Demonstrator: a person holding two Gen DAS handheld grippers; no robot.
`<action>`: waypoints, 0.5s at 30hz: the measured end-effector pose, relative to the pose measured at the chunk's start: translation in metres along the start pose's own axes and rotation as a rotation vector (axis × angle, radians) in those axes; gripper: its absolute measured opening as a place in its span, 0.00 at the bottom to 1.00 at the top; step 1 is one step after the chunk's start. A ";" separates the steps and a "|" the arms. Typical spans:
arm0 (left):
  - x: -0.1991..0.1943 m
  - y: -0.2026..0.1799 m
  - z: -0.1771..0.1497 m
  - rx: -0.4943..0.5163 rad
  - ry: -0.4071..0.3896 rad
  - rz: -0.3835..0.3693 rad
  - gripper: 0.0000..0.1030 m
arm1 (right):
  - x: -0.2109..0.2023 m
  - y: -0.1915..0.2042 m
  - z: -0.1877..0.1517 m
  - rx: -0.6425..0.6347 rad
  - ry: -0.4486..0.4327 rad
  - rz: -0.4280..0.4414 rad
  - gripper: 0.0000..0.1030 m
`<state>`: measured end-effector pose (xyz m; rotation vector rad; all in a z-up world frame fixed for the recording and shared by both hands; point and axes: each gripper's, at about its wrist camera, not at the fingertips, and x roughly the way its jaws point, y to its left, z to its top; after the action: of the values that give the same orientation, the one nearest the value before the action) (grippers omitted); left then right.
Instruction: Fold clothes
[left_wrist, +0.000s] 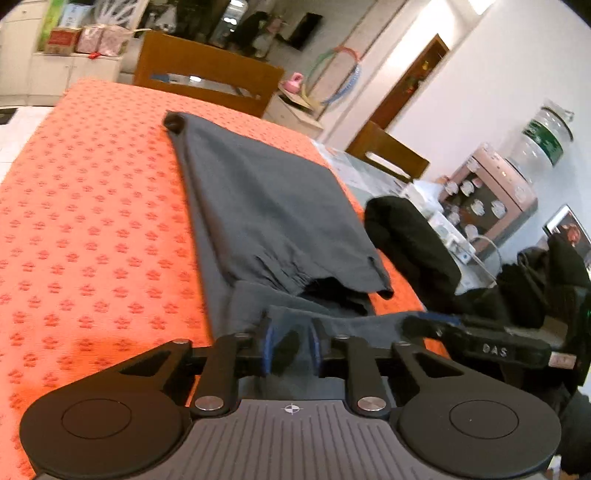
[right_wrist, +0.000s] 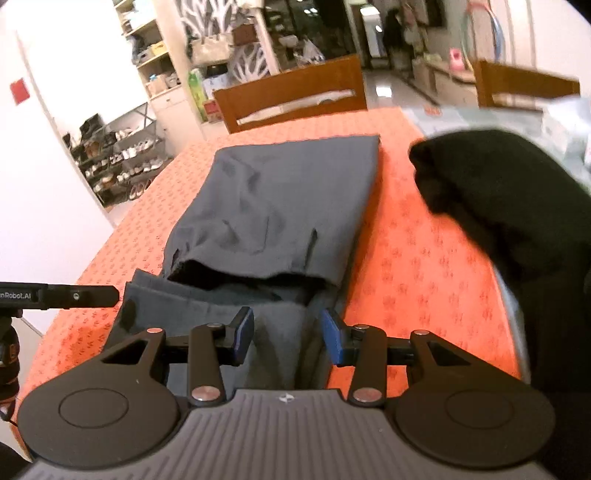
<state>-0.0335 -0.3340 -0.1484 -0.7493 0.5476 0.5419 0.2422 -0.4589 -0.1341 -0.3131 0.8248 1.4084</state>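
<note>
Left claw (left_wrist: 290, 349) is seen narrowed, with a fold of the grey trousers (left_wrist: 266, 206) between its blue pads (left_wrist: 266, 347); whether the pads actually press the cloth cannot be told for certain, though a pinch is suggested. Right claw (right_wrist: 288, 339) is held about half wide, and the near edge of the trousers (right_wrist: 280, 199) passes between its pads (right_wrist: 334, 341) with a gap visible on each side, so no grip is shown there.

Ahead of both claws the garment is laid lengthwise on the table (left_wrist: 92, 221), which is covered in an orange patterned cloth. One layer is already doubled back, its open hem lying just beyond the claw tips. A black garment (right_wrist: 498, 206) is seen to the right of the right claw, apart from the trousers.

The fabric is judged to be light, soft and limp, draping and creasing readily, and not fragile. It is best taken at the near edge, one claw towards each corner, both layers being pinched together so the fold is carried flat.
</note>
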 end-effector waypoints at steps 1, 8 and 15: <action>0.005 -0.001 -0.001 0.015 0.019 0.010 0.21 | 0.004 0.002 0.001 -0.011 0.008 0.008 0.46; 0.028 0.011 -0.008 0.030 0.099 0.053 0.13 | 0.038 0.002 -0.005 -0.047 0.071 -0.017 0.45; 0.017 0.018 -0.008 0.034 0.084 0.018 0.15 | 0.036 0.010 -0.005 -0.123 0.061 -0.042 0.47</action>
<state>-0.0341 -0.3247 -0.1727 -0.7375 0.6403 0.5185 0.2294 -0.4340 -0.1592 -0.4675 0.7778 1.4188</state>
